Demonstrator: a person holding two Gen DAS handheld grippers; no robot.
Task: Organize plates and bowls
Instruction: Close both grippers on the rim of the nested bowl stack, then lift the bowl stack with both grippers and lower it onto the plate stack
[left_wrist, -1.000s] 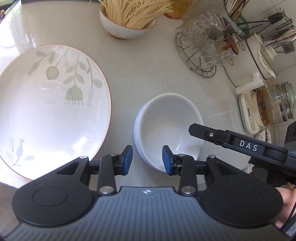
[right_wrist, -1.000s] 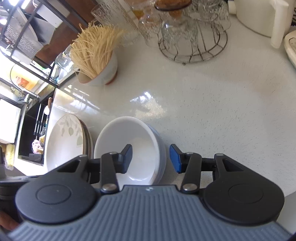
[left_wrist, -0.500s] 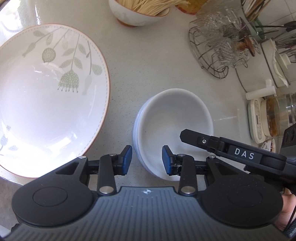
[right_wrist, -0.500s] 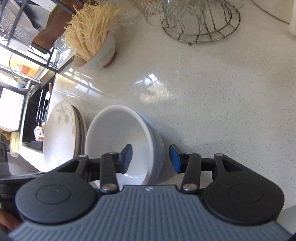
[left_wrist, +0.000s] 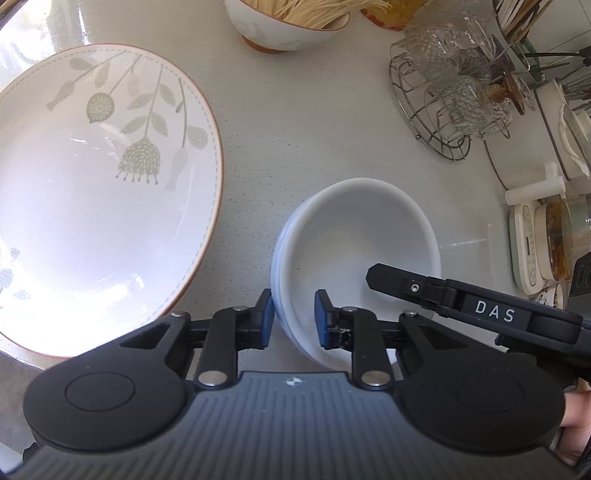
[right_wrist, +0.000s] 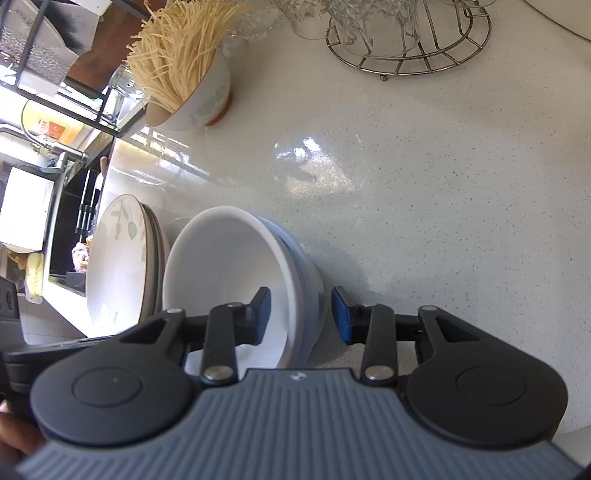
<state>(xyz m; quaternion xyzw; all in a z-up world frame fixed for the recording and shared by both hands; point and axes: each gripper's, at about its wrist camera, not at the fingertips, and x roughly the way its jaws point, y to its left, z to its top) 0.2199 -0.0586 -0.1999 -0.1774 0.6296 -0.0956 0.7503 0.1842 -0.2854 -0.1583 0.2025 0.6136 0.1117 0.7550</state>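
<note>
A stack of white bowls (left_wrist: 354, 236) stands on the counter, also in the right wrist view (right_wrist: 236, 266). My left gripper (left_wrist: 293, 319) is open, its blue pads on either side of the stack's near-left rim. My right gripper (right_wrist: 301, 314) is open, one finger inside the top bowl and one outside the right wall; its finger (left_wrist: 399, 282) shows in the left wrist view. A large leaf-patterned plate (left_wrist: 92, 184) lies to the left, on other plates (right_wrist: 118, 266).
A bowl of dry noodles (left_wrist: 291, 22) stands at the back of the counter (right_wrist: 424, 184). A wire rack of glasses (left_wrist: 454, 92) and jars and appliances (left_wrist: 543, 236) are on the right. A sink and shelf rack (right_wrist: 55, 147) lie to the left.
Both grippers moved in over the bowl stack's rim, so the rim sits between each pair of fingers. Both stay open.
</note>
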